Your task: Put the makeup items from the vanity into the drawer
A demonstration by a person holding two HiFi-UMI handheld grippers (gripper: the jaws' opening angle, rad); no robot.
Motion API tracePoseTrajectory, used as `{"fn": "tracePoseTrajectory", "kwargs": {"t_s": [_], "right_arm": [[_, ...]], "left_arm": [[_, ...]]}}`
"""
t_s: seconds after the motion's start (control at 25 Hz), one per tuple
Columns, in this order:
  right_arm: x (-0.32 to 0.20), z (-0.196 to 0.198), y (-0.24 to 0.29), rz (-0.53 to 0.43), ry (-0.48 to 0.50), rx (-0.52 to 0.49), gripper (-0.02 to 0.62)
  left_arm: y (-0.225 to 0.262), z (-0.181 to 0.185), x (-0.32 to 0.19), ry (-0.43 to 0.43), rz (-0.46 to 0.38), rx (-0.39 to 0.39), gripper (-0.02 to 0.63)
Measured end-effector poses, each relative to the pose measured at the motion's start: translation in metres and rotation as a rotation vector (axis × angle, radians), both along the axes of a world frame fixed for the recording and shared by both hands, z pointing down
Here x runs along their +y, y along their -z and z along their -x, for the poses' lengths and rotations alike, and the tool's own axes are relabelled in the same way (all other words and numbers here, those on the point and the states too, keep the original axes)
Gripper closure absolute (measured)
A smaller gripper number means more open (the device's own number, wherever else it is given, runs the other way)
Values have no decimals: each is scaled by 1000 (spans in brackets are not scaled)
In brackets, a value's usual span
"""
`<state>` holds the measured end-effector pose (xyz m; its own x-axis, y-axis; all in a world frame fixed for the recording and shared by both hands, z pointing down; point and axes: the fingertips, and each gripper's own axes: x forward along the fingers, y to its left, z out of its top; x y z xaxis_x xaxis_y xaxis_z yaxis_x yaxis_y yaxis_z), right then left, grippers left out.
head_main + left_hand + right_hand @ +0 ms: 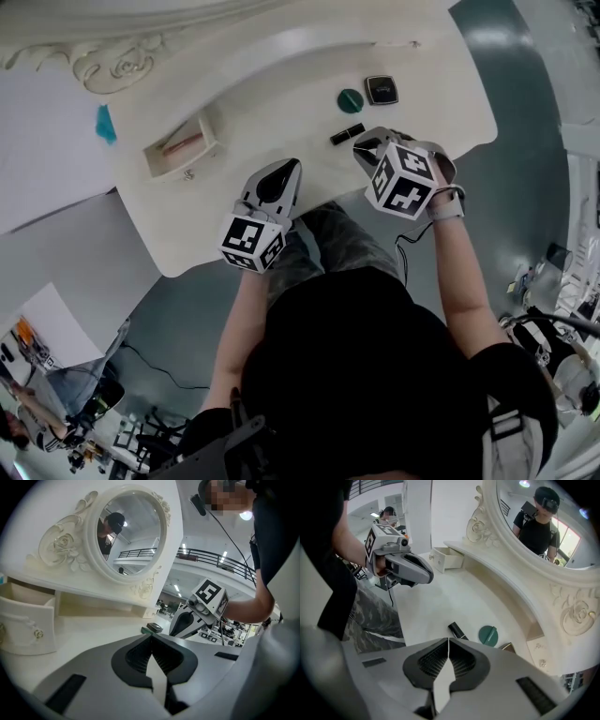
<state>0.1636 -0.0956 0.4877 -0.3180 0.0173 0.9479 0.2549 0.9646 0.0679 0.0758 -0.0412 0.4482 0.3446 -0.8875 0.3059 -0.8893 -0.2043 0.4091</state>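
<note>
Black makeup tube (347, 134) lies on the white desk (281, 75) just beside the tips of the right hand-held gripper (366, 142), closed and empty; the left hand-held gripper (284, 171), likewise closed on nothing, hovers right of the open drawer (210, 131)

Large open lab-like hall, mezzanine railing (220, 560), bright ceiling lights (246, 515), grey-green floor (525, 122), loose cable (155, 367), ornate white vanity desk (281, 94) staged inside

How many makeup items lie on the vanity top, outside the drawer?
3: black tube near the right gripper, round green case behind it, square black compact to its right. More may be hidden.
</note>
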Motion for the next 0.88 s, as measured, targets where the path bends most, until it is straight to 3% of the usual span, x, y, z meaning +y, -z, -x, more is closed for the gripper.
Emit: {"fn": "tracePoseTrajectory", "kwargs": {"t_s": [0.28,0.4,0.56,0.88], "right_arm": [[-16,-8,-10,-49,26,6,567],[-24,-5,-16,-80,103,30,558],[-28,0,-27,-82,216,71,462],[-26,6,-46,-66,410,157,465]], "left_arm": [[-5,-13,-13,-13,12,1,592],[-7,-15,-17,-2,15,3,592],[-10,-13,-18,30,23,3,592],[-11,1,-12,114,31,0,592]]}}
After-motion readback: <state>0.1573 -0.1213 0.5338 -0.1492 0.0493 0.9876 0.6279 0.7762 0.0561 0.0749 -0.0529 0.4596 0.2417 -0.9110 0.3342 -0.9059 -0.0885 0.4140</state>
